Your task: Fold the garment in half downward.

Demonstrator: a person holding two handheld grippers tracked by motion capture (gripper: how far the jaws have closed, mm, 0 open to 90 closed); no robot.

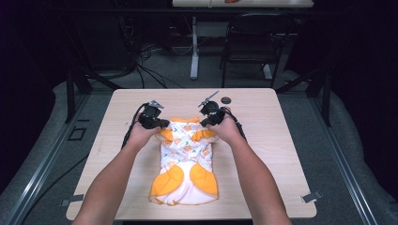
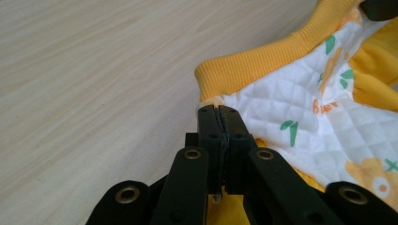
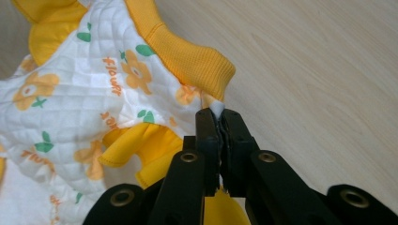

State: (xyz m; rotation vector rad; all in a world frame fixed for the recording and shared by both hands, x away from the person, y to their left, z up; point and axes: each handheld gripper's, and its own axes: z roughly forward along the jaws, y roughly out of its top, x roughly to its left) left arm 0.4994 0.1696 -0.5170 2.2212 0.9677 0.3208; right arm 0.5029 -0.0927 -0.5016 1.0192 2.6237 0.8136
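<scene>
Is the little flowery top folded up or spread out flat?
Spread out, not folded: the white quilted top with orange flowers lies open lengthwise on the light wooden table, both yellow sleeves showing, its far corners pinched up.

A small quilted white baby garment [image 1: 187,159] with orange flower print and yellow ribbed trim lies lengthwise at frame centre, its far corners lifted.

Both forearms are bare, no sleeves showing. Each hand-held gripper [image 1: 162,123] [image 1: 205,123] is matte black, its two jaws hung on linked bars with brass-ringed rivets; a grey three-cornered plate tops each, and black cables trail off.
</scene>
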